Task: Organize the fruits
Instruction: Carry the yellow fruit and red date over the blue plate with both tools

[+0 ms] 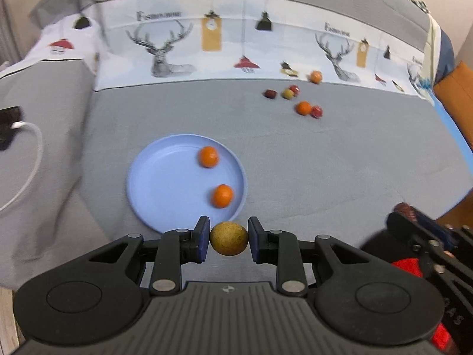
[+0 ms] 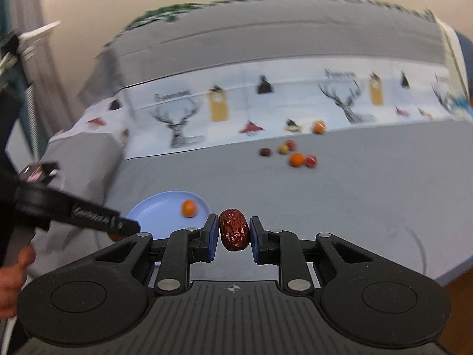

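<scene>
My left gripper is shut on a round yellow-brown fruit, just in front of the near rim of a light blue plate. The plate holds two oranges. My right gripper is shut on a wrinkled red date, held above the grey cloth to the right of the plate. It also shows at the right edge of the left wrist view. Several loose fruits lie far right on the cloth, also seen in the right wrist view.
A grey cloth covers the table, with a deer-print cloth across the back. A white cable and black device lie at the left. The table edge runs down the right side.
</scene>
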A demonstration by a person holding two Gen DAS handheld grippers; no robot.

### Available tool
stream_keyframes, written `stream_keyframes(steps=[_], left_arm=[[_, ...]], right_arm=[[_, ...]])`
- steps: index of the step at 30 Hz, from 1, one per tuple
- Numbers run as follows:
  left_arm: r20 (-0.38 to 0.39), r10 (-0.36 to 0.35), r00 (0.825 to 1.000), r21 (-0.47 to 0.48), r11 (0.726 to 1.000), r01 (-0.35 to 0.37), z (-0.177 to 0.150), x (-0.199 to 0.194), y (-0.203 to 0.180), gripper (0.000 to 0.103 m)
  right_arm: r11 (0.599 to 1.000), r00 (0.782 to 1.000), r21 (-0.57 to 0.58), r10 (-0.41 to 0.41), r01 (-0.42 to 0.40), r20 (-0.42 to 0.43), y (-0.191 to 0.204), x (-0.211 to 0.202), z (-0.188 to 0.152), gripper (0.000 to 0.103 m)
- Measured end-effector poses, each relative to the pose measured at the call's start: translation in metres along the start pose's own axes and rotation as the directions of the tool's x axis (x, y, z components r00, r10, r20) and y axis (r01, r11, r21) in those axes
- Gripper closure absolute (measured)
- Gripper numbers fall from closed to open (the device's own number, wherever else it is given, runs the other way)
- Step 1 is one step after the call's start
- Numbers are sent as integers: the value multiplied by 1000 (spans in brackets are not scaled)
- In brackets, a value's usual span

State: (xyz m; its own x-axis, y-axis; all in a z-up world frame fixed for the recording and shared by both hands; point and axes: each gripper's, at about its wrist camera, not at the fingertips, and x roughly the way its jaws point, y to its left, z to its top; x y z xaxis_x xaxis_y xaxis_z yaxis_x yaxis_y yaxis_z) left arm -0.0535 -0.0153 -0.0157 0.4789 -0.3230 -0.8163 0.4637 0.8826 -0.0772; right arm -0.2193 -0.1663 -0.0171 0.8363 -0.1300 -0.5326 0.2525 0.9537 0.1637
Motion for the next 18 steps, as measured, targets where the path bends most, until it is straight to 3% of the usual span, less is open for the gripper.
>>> stream_keyframes(steps=[9,18], left_arm=[[83,26,996,-41,999,-22,-15,-34,29,73],[101,30,994,-60,998,-24,-13,-39,38,73]], right_arm=[[992,998,-127,3,5,61,29,-15,2,79],[984,997,-179,20,-7,70,40,-16,1,79]])
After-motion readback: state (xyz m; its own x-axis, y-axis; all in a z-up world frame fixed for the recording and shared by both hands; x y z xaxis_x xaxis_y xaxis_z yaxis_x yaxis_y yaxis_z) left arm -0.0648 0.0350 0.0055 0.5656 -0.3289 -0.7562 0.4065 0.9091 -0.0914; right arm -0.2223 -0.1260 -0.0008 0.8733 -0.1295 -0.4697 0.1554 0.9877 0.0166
